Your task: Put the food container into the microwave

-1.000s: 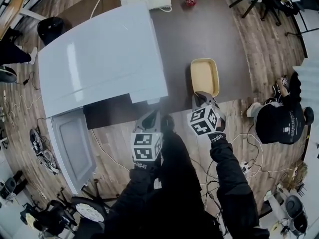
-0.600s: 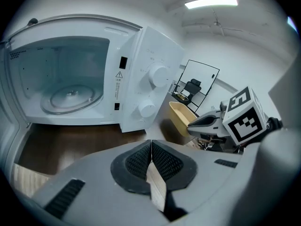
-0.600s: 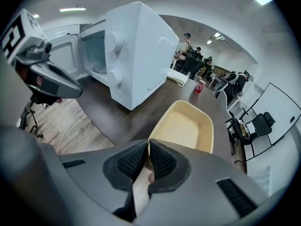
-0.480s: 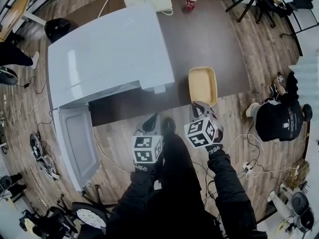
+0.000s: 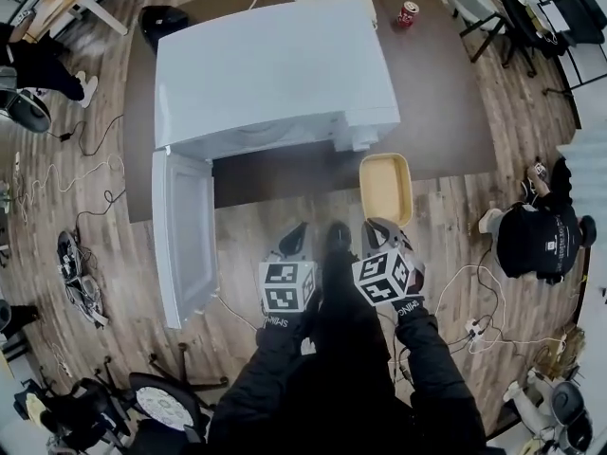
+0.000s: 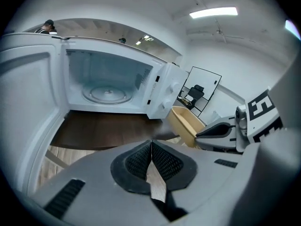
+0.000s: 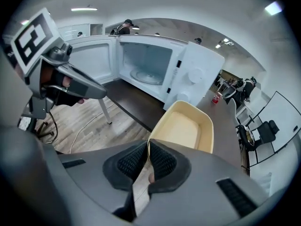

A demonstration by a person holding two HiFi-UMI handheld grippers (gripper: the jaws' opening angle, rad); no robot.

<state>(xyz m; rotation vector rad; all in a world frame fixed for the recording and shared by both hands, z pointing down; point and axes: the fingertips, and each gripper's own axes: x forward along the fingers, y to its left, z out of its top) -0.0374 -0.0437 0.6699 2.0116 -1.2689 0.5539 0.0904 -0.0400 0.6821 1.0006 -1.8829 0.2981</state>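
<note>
The white microwave's point(image 5: 275, 74) cavity point(image 6: 106, 86) stood open, with clear room above its glass turntable point(image 6: 107, 95). Its white door point(image 5: 185, 235) hung swung out past the dark brown table's point(image 5: 446, 93) front edge, walling the left of the approach. The knobbed control panel point(image 6: 165, 91) stood between the opening and the pale yellow plastic food container point(image 5: 385, 188). A bare strip of tabletop lay before the opening

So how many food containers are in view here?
1: the yellow food container at the table edge, right of the open microwave, rim between the jaws of the right gripper. None inside.
</note>
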